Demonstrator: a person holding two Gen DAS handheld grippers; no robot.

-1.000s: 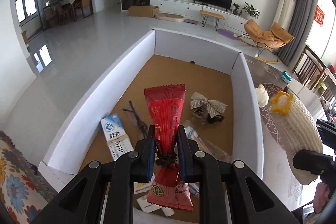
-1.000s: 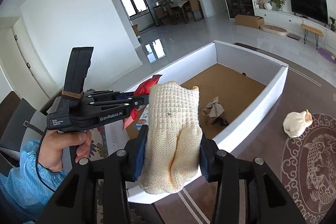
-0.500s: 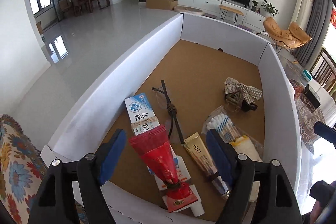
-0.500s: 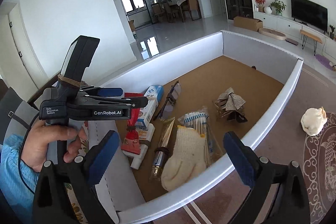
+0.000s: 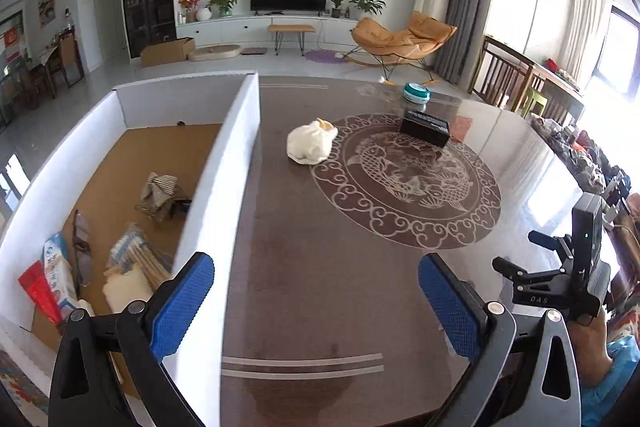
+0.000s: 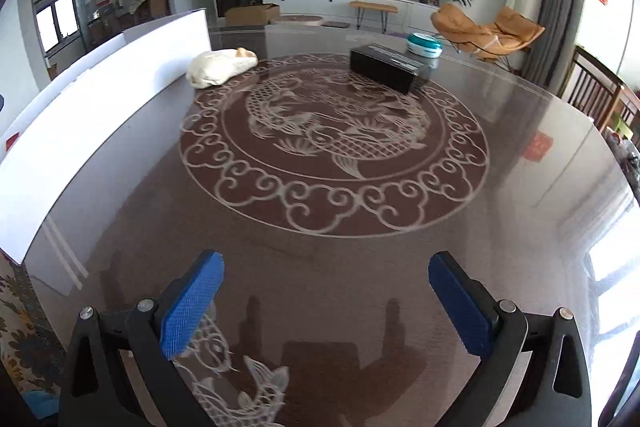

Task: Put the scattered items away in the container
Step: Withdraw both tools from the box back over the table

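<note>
I hold my left gripper (image 5: 316,301) tilted down over the table (image 5: 320,267), its jaws opening with nothing between the blue pads (image 5: 182,301), and its left finger overlaps the white wall of the box (image 5: 224,187). My right gripper (image 6: 326,305) tilts down over bare glass, jaws spread wide and empty; from the left camera I see its black body in my right hand (image 5: 592,339), low at the right edge, with "DAS" legible on it. The box stands along the table's left side, and on its brown floor lie a red packet (image 5: 38,291), a blue-and-white toothpaste carton (image 5: 60,267) with print too blurred to read, a bag of cotton swabs (image 5: 132,255), a cream knit mitt (image 5: 128,293), and a striped bow (image 5: 160,187). Still out on the table are a white plush (image 5: 310,145) just beside the box's right wall, a black carton (image 6: 386,65) past the fish medallion (image 6: 334,143), and a teal-lidded tin (image 6: 424,45) touching or just behind the carton. The carton's lettering is too small to read. The table is open between my grippers and those three items, and its curved rim runs down the right.
</note>
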